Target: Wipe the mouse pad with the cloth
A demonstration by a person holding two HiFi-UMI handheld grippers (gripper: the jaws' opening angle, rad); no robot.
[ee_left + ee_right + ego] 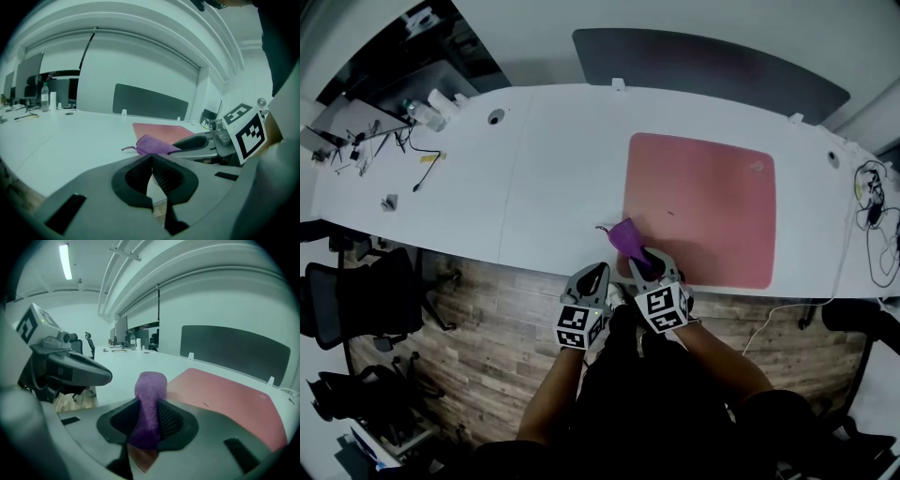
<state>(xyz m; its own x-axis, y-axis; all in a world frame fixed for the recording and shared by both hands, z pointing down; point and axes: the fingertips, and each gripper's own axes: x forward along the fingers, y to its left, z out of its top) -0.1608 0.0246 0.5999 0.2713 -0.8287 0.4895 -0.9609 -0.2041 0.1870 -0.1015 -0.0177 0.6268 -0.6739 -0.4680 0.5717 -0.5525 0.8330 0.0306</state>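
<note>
at the near left corner of the flat pink rectangular mouse pad (703, 202) on the long white desk (544, 159), the right gripper (150, 420) has its jaws clamped on the bunched purple cloth (625, 234), with the left gripper (152, 174) just beside it, jaws pressed together on nothing

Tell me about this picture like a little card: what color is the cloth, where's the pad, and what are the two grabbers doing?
cloth: purple, bunched up, at the near left corner of the mouse pad
mouse pad: pink, lying flat on the white table
right gripper: jaws closed on the cloth
left gripper: jaws together, holding nothing, by the table's near edge
</note>
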